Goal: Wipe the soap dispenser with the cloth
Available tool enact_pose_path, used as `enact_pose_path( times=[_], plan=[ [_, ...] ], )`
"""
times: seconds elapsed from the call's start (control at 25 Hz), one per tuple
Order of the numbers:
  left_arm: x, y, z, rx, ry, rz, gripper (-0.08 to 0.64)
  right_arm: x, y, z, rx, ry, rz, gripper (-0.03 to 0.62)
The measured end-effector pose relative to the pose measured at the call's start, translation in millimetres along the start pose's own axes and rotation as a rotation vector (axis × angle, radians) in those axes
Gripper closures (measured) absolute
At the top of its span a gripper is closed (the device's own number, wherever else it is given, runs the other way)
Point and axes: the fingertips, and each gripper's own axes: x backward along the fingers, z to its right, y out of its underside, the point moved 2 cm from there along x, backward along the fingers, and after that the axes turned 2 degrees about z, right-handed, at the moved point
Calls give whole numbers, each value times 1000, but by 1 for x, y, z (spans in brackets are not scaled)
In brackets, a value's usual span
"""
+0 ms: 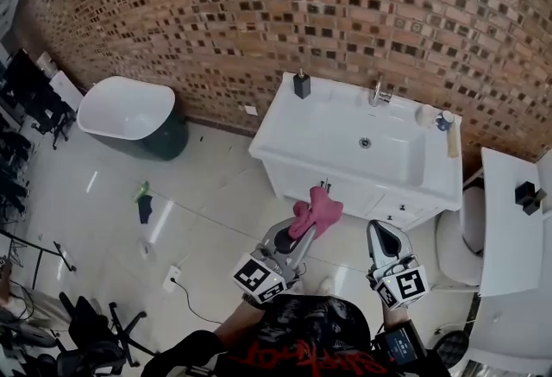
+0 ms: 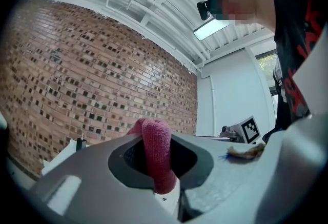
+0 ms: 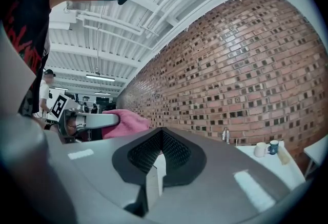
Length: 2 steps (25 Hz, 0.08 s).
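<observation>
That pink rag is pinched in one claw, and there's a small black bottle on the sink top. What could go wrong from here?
1. The soap dispenser stands alone near the back left corner of the sink counter. A one-sided wipe might tip it or push it off, since the right gripper is shut, empty and away from it.
2. The left gripper pinches only part of the cloth; the loose bunch could slip out when rubbed.
</observation>
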Motion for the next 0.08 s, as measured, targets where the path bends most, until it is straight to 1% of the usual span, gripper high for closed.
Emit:
enact_pose_path(
  times=[0.08],
  plan=[
    [9, -6, -12, 9, -25, 6, 509, -9, -2, -4, 0, -7, -9, 592]
  ],
)
